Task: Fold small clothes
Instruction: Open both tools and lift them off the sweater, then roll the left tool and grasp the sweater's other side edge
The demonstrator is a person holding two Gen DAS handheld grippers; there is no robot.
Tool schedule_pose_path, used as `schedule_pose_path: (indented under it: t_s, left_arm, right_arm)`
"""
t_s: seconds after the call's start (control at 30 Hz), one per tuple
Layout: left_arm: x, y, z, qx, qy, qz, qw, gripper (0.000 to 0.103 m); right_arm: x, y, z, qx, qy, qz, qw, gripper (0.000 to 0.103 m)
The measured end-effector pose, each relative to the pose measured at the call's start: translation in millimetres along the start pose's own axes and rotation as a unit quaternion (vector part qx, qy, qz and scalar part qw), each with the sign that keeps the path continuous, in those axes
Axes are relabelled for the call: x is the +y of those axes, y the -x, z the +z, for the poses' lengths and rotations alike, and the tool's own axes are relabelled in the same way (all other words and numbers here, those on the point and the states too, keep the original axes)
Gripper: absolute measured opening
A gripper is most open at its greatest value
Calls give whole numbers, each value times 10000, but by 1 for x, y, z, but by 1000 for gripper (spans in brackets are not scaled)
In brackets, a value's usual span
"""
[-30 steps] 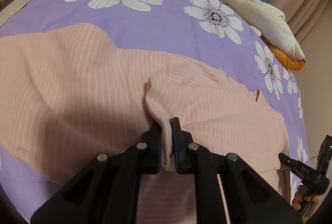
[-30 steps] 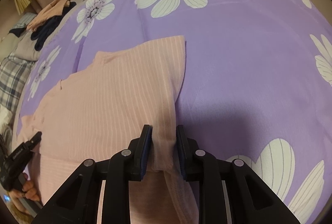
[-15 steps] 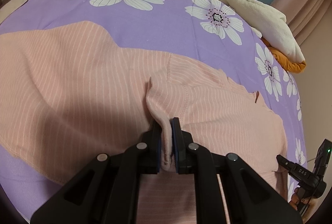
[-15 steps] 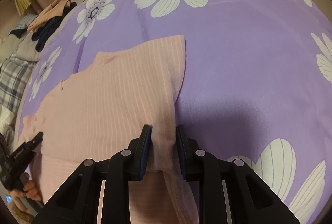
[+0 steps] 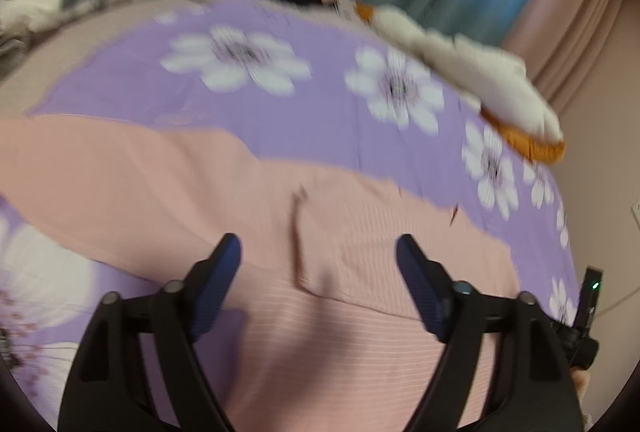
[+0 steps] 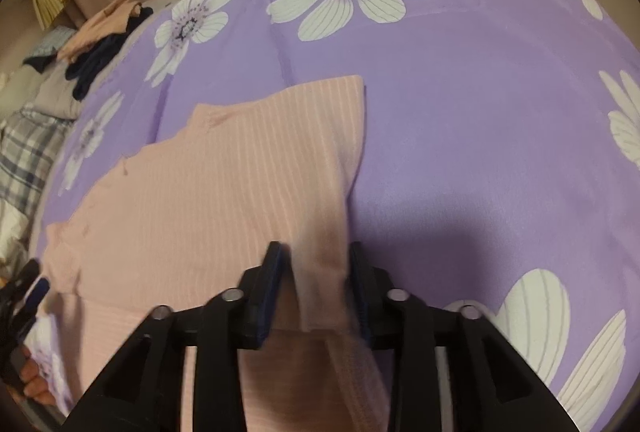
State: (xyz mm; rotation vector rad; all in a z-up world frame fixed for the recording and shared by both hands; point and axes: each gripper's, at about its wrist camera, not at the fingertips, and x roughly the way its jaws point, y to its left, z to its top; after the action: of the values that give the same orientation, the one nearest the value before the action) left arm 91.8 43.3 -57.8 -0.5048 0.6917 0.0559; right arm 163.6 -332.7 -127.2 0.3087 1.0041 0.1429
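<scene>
Left wrist view, motion-blurred: the left gripper [image 5: 318, 256] stands spread wide with nothing between its dark blue pads; below it the pink ribbed garment [image 5: 248, 192] lies flat on the purple floral bedspread [image 5: 320, 120], a folded flap with a straight edge showing between the fingers; a cream plush throw [image 5: 472, 80] over orange cloth lies along the far edge.

Right wrist view: the right gripper [image 6: 316, 274] has its jaws parted a little around a raised fold of the same soft, finely striped garment [image 6: 224, 192]; whether the pads pinch it cannot be told; the garment's squared corner lies flat on the bedspread [image 6: 480, 132]; a heap of dark and peach clothes [image 6: 100, 40] sits far left.
</scene>
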Motion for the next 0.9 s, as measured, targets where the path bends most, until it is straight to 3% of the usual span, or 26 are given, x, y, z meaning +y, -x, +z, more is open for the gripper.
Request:
schedule_pose_path:
  t_s: [0.07,0.2,0.23,0.27,0.37,0.43,0.67,0.8,0.9]
  left_arm:
    - [17,20,7,-141,190,133,9996,96]
    - [66,55,16,-218,715,405,9964,97]
    - [75,61,17,-265,807,454,9954,97]
    - [87,71,18,-358,916,515,9938,97]
    - [109,81,20,-392,1097,724,9905,98]
    - [118,82,22,-368,1172,783,9893,98]
    - [159,84,27,-299,1585,758,9840,97]
    - [186,79,33,-233,1884,776,9788,96]
    - [209,72,37,-156,2143,815,9732,90]
  right_arm:
    - [3,3,1,-30,28,-25,10000,53]
    - [15,28,0,-311,208,-304,9988,59]
    - [18,37,0,-388,222,-280,9986,64]
    - [21,46,-1,-471,224,-197,9984,74]
    - [32,88,-12,-1006,177,379,9941,89]
    - [41,110,-23,-1202,107,427,9918,97]
    - [71,152,-62,-1684,-163,304,9851,98]
    - [103,147,-75,-1769,381,-6,9835,98]
    - [120,143,-82,-1731,554,54,9833,98]
